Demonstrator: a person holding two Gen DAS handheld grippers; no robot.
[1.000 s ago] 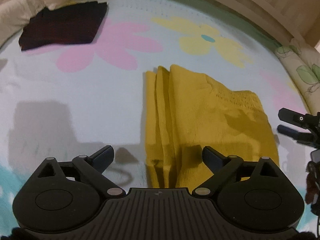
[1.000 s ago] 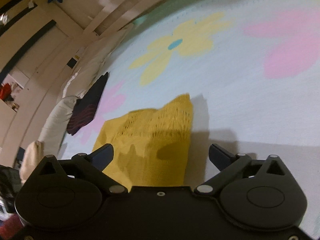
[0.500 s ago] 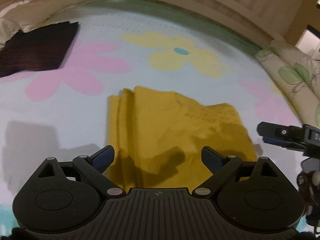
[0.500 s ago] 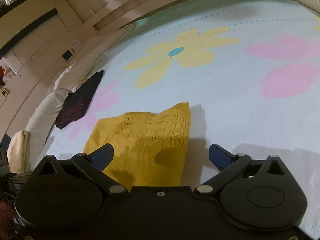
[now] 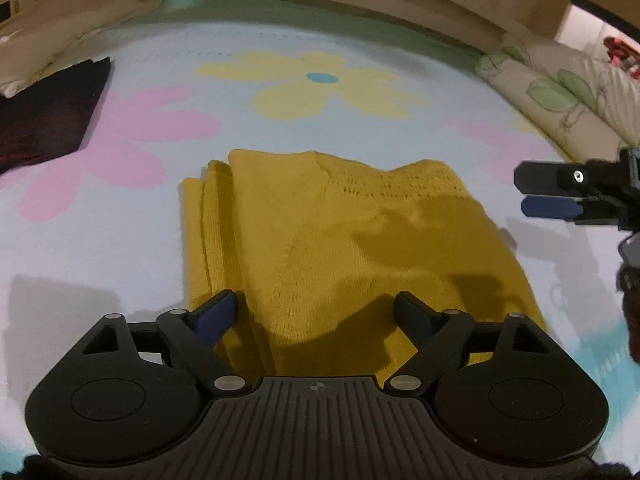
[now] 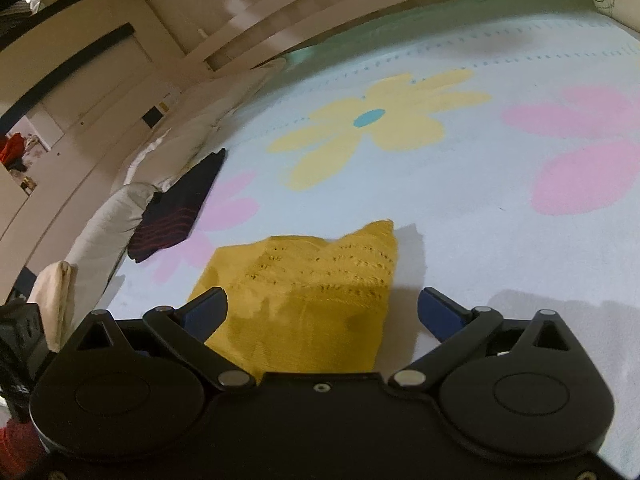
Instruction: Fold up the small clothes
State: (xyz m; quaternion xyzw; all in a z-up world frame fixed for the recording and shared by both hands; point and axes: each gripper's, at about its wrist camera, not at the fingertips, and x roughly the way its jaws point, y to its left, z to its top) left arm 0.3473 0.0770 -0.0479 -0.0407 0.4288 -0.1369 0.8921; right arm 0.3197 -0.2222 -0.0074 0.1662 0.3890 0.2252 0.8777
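Lying folded on the flowered blanket (image 5: pixel 120 240), the yellow knit garment (image 5: pixel 340 240) fills the lower middle of both wrist views. The left tongs (image 5: pixel 316 312) hover over its near edge, jaws closing yet still apart, pads not pressing on cloth. The right tongs (image 6: pixel 324 312) stand wide apart above its corner. A dark folded garment (image 5: pixel 44 116) rests at upper left.

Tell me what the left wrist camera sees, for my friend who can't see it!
A folded yellow knitted top lies on a pale blue blanket with big flowers, and the left tongs are closing over its near edge without pinching it. A dark garment lies far left; the right tongs poke in from the right.
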